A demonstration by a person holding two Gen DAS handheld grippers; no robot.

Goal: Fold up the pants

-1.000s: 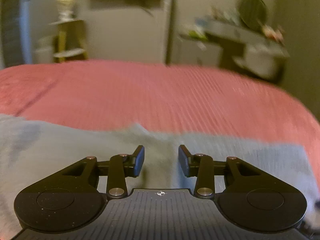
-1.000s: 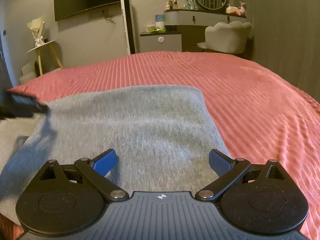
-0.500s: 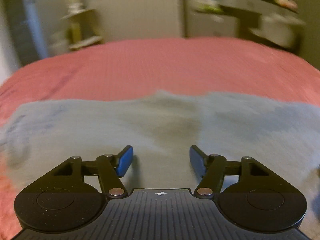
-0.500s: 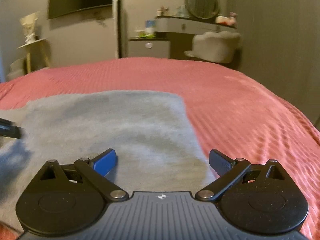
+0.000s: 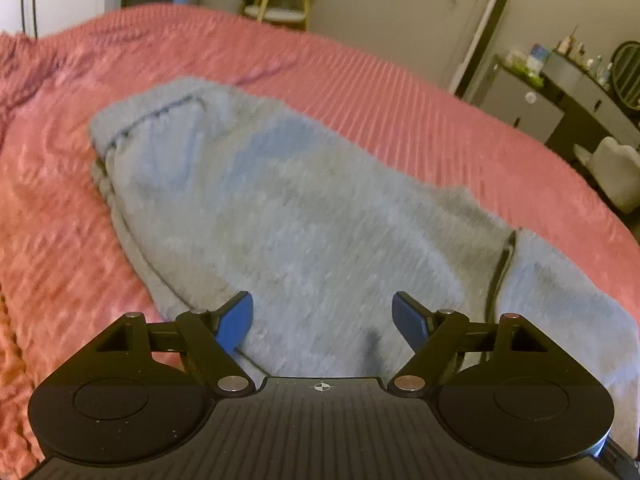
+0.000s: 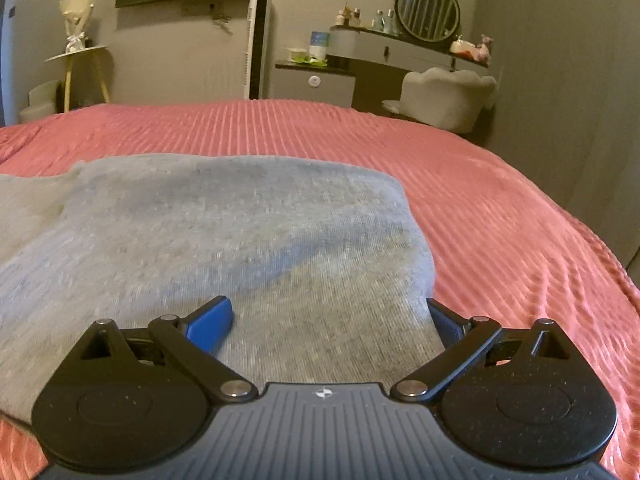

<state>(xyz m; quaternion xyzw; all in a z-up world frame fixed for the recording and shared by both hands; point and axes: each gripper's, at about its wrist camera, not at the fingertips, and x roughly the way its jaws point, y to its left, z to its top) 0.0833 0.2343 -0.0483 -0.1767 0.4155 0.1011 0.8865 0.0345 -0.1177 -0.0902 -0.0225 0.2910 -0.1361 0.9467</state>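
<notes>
Now the grey sweatpants (image 5: 304, 216) lie flat on the pink ribbed bedspread (image 6: 500, 208), both the left gripper (image 5: 322, 322) and right gripper (image 6: 330, 320) poised over them, jaws spread, holding nothing. I'd pinch both layers at the edge, lifting evenly.

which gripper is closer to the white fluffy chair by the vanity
Right. The right gripper faces the white chair across the pink bedspread. From the left gripper, the chair sits farther off at the right edge, beyond the grey pants.
</notes>
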